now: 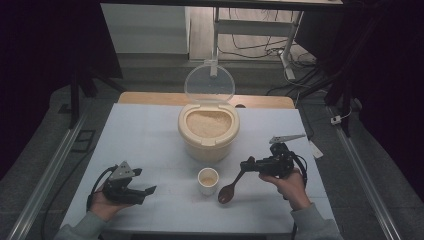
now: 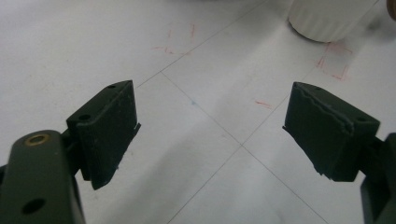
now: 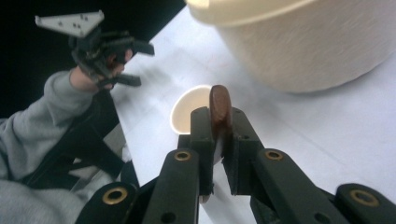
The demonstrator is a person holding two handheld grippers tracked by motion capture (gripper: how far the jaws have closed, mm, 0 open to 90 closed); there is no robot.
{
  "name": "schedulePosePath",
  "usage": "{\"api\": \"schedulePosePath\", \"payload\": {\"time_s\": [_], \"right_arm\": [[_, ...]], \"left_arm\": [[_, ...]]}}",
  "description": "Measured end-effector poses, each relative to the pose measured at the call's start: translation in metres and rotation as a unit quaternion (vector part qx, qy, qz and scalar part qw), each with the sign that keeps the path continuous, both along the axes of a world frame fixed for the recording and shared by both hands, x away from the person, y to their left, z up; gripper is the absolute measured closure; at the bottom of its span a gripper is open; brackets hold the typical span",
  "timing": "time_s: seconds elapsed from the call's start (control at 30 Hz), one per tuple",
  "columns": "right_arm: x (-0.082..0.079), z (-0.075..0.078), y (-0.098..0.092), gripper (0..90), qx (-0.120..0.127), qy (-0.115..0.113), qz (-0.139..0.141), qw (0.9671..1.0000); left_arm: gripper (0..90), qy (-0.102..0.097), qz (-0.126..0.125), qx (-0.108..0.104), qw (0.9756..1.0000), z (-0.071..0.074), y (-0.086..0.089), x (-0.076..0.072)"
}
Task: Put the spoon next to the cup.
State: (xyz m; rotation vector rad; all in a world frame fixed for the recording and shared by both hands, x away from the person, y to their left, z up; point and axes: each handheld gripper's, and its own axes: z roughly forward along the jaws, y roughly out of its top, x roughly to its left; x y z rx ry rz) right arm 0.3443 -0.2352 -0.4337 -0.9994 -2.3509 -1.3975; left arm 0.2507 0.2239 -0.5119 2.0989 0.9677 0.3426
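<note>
wooden spoon (image 1: 229, 189) pinched by its handle in the right hand-held gripper (image 1: 248, 165), bowl slanting down toward the table beside the cup (image 1: 208, 180).

Cup (image 1: 208, 180) and rice bin (image 1: 208, 131) block the table's (image 1: 145, 145) middle.

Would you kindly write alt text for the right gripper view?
The right gripper is shut on a brown wooden spoon, seen edge-on above a small white cup on the white table. A large cream container stands behind; the left gripper shows farther off.
</note>
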Motion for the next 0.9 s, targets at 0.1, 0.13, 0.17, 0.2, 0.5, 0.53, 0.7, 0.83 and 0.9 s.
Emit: {"api": "schedulePosePath", "payload": {"time_s": [0.1,0.13,0.17,0.2,0.5,0.53,0.7,0.83,0.9], "right_arm": [[0.001,-0.004,0.007,82.7,-0.021,0.011,0.017,0.9996],[0.001,-0.005,0.010,82.7,-0.026,0.019,0.023,0.9992],[0.001,-0.006,0.012,82.7,-0.030,0.022,0.028,0.9989],[0.002,-0.007,0.014,82.7,-0.034,0.025,0.034,0.9985],[0.013,-0.014,0.028,80.2,-0.049,0.027,0.037,0.9978],[0.014,-0.016,0.028,79.6,-0.049,0.024,0.034,0.9979],[0.021,-0.023,0.030,75.8,-0.057,-0.001,0.011,0.9983],[0.023,-0.028,0.033,71.4,-0.071,-0.032,-0.003,0.9970],[0.023,-0.032,0.033,69.7,-0.077,-0.046,-0.010,0.9959]], "left_arm": [[17.0,0.000,0.000,0.001,1.0000,0.000,0.000,0.000],[17.0,0.000,0.000,0.001,1.0000,0.000,0.000,0.000],[17.0,0.000,-0.001,0.001,1.0000,0.000,0.000,0.000],[17.0,0.001,-0.001,0.001,1.0000,0.000,0.000,0.000],[17.0,0.000,-0.002,0.002,1.0000,0.000,0.000,0.000],[17.0,0.001,-0.002,0.002,1.0000,0.000,0.000,0.000],[17.0,0.001,-0.002,0.003,1.0000,0.000,-0.001,0.000],[17.0,0.001,-0.003,0.003,1.0000,-0.001,-0.001,0.000],[17.0,0.001,-0.003,0.004,1.0000,-0.001,-0.001,0.000]]}}
